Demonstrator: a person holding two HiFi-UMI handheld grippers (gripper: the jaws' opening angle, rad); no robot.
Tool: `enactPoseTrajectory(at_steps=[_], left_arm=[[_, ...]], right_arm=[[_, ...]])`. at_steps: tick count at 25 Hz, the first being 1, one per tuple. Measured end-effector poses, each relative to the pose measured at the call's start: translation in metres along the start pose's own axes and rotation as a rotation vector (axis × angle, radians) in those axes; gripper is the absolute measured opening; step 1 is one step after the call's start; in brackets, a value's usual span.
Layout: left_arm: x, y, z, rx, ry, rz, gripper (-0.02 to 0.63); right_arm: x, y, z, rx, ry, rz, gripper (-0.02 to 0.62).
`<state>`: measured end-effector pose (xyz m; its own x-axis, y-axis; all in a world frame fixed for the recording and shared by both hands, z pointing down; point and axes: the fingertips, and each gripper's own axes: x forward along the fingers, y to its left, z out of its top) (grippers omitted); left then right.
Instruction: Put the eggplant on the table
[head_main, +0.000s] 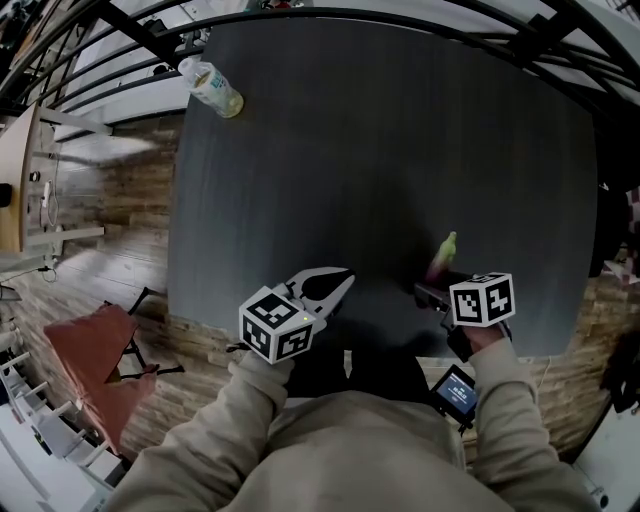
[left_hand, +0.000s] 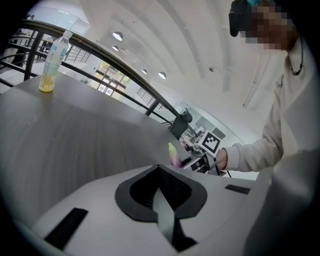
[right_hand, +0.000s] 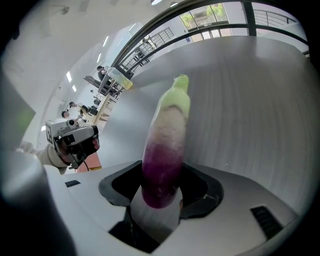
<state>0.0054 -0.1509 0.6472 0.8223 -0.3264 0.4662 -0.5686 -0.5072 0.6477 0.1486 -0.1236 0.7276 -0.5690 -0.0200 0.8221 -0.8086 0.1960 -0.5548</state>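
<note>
Our right gripper is clamped on the purple end of the eggplant, its green tip pointing away, just over the near edge of the table. Our left gripper, jaws together on nothing, hovers at that same edge. Broad tabletop spreads ahead to a bottle at the far left corner.

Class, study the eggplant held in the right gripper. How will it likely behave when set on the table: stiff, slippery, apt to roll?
The eggplant juts from the right gripper without sagging, so probably stiff. Its skin looks smooth, so it might slip. Rounded and tapering, it may roll in a curve on the flat table.
</note>
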Motion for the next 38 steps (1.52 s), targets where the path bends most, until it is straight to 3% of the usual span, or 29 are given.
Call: enactPoseTrajectory(at_steps=[11,19,32,38], left_arm=[[-0.010,0.005,-0.007,-0.015,0.014,0.011,0.005],[-0.013,0.006,-0.006,-0.037,0.010,0.007,0.005],[-0.013,-0.004,-0.003,-0.038,0.008,-0.017,0.005],[-0.028,-0.021,0.028,-0.005,-0.039,-0.043,0.005]], right_arm=[[0.005,-0.018,-0.014,-0.019,0.067,-0.051,0.230],[0.005,-0.031,-0.014,-0.028,0.076,-0.139,0.249],[0.000,-0.034,-0.011,0.006,0.036,-0.148,0.276],[-0.027,-0.034,-0.003,0.050,-0.032,-0.197,0.278]])
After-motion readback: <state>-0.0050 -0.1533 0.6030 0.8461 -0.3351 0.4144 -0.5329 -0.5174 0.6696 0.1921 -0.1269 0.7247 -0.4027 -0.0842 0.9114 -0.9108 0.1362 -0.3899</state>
